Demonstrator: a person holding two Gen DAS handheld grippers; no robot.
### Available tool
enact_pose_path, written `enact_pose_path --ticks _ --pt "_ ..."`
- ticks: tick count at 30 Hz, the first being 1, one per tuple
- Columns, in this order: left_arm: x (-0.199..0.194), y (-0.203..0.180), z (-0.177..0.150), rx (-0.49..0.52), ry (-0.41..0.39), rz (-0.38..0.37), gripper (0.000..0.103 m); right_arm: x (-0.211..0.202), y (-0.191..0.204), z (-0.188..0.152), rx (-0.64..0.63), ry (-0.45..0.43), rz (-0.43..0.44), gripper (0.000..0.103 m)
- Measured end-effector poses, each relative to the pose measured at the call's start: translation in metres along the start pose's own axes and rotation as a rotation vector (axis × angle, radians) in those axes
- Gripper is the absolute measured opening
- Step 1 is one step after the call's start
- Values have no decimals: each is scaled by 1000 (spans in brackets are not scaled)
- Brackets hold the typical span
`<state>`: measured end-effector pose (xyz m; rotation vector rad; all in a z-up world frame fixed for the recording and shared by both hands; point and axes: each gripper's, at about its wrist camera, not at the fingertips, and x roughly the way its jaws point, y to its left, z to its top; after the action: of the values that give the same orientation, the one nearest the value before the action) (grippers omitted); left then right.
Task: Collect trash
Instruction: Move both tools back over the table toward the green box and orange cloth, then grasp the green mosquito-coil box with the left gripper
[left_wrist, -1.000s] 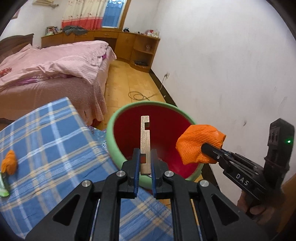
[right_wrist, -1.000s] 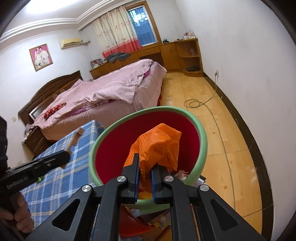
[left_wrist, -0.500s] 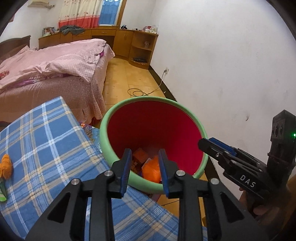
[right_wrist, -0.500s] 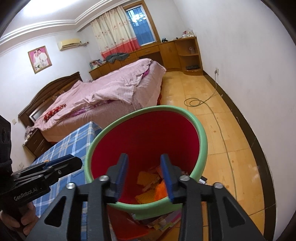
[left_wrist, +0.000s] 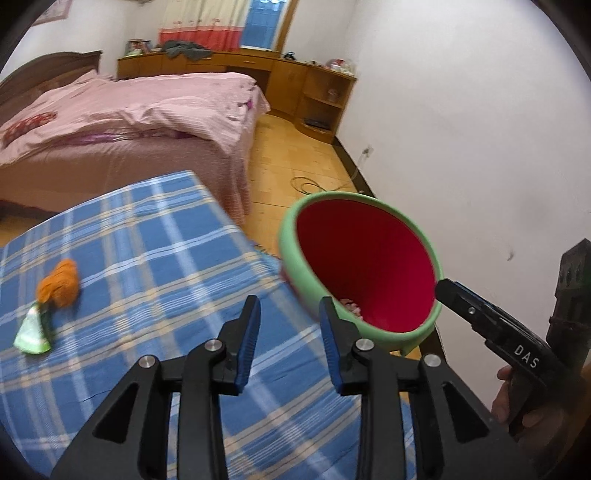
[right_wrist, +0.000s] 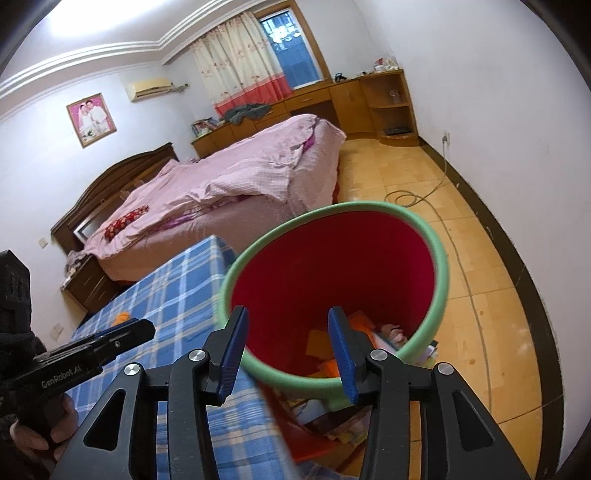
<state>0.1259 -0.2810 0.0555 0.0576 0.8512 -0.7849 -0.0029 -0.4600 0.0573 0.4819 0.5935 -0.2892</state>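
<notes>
Both hand-held grippers (left_wrist: 290, 317) (right_wrist: 286, 332) opening, empty; green-rimmed red bin (right_wrist: 441, 258) holds scraps.

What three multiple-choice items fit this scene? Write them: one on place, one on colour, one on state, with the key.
1. Where does the orange crumpled scrap lie?
A. on the checked cloth
B. in the bin
C. on the bed

2. What colour is the inside of the bin?
A. blue
B. red
C. white

3. What does the left hand-held gripper hold?
A. a wooden strip
B. the scrap
C. nothing

Key: A, it rests on the cloth beside a green wrapper; B, red wall under a green rim; C, its opening jaws are empty.
</notes>
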Motion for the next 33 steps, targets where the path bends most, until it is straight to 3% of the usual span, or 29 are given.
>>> enact_pose_path --ticks 4,10,19,23,33 --pt "-14 21 -3 -33 -15 40 43 -2 14 -4 -5 8 26 58" --pt "-31 56 -8 -83 -29 123 59 0 37 -11 -15 26 61 60" --pt "-44 119 -20 -185 -4 236 62 13 62 -25 -23 67 81 61" --pt "-46 143 -22 -190 12 294 84 22 69 -32 -21 91 81 61" --pt "-17 186 -21 -203 66 392 85 36 73 -41 -24 132 85 61"
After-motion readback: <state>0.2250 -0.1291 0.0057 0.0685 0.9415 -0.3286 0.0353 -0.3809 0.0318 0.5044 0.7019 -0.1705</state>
